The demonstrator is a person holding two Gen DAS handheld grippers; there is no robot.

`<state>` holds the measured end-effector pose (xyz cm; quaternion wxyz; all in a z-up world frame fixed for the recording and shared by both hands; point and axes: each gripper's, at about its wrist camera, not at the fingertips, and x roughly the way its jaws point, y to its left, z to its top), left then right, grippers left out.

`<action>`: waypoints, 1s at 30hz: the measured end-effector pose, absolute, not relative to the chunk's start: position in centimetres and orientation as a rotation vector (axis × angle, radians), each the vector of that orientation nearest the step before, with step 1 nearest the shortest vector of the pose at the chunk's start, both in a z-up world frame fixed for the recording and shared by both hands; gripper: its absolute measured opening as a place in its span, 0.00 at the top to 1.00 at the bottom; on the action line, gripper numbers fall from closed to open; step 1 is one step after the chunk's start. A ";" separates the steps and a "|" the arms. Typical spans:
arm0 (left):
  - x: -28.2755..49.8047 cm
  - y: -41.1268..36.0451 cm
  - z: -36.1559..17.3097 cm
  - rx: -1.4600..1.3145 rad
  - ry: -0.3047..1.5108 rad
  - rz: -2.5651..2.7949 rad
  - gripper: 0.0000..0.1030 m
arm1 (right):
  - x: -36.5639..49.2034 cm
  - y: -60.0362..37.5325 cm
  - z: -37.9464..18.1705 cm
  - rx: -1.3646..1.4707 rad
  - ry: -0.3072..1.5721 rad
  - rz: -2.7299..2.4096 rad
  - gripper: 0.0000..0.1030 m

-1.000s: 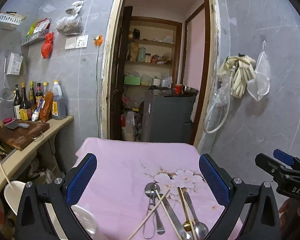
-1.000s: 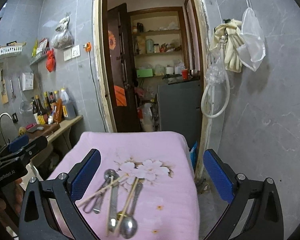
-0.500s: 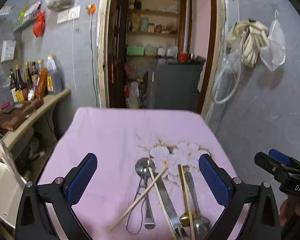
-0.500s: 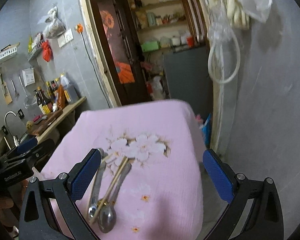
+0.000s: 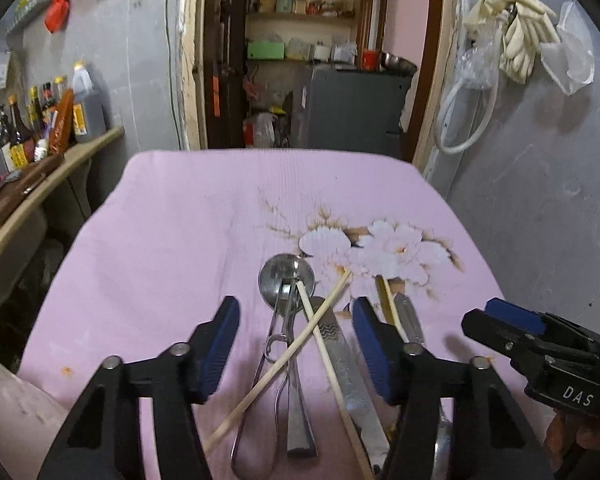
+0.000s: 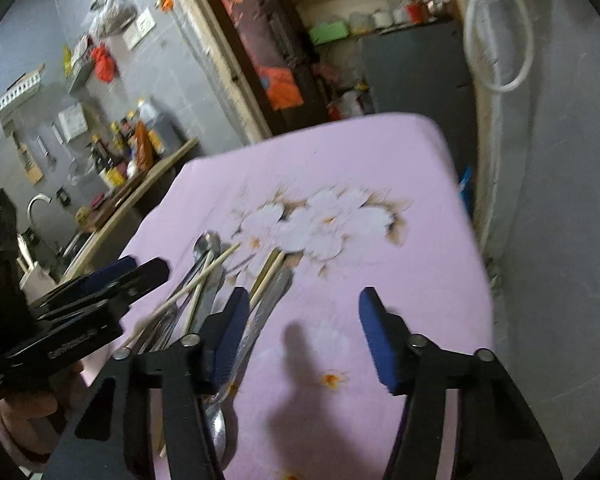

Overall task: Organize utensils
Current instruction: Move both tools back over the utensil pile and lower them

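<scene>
A pile of utensils lies on the pink flowered cloth (image 5: 172, 240): a steel ladle-like spoon (image 5: 286, 278), crossed pale chopsticks (image 5: 312, 324), a knife (image 5: 346, 364) and another chopstick pair (image 5: 388, 304). My left gripper (image 5: 296, 344) is open, low over the pile, its fingers on either side of the crossed chopsticks. My right gripper (image 6: 300, 328) is open and empty over the cloth, just right of the pile (image 6: 204, 280); a spoon bowl (image 6: 216, 428) lies under its left finger. It also shows in the left wrist view (image 5: 516, 328).
A counter (image 5: 40, 184) with bottles (image 5: 52, 116) and a cutting board stands left of the table. A doorway (image 5: 308, 60) with shelves and a grey cabinet lies beyond the far edge. A grey wall with a hose and gloves (image 5: 516, 48) is at the right.
Both grippers have dropped toward the cloth and moved forward. The left one now straddles the crossed chopsticks. The right one has tilted and moved beside the pile. Both jaws have narrowed.
</scene>
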<state>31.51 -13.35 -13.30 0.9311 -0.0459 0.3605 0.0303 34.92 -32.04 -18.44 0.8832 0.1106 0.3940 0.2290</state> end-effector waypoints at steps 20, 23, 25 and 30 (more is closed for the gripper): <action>35.6 -14.7 -16.1 -0.005 0.917 -0.004 0.89 | 39.2 -28.4 -21.4 0.182 1.018 0.629 0.74; 36.1 -14.2 -16.1 -0.033 0.940 0.008 0.93 | 39.7 -27.2 -21.4 0.165 1.027 0.644 0.74; 36.2 -13.7 -16.1 -0.078 0.955 0.004 0.93 | 39.7 -26.9 -21.4 0.168 1.030 0.648 0.74; 35.5 -12.3 -15.4 -0.206 0.942 -0.027 0.94 | 40.2 -26.7 -21.6 0.200 1.064 0.638 0.83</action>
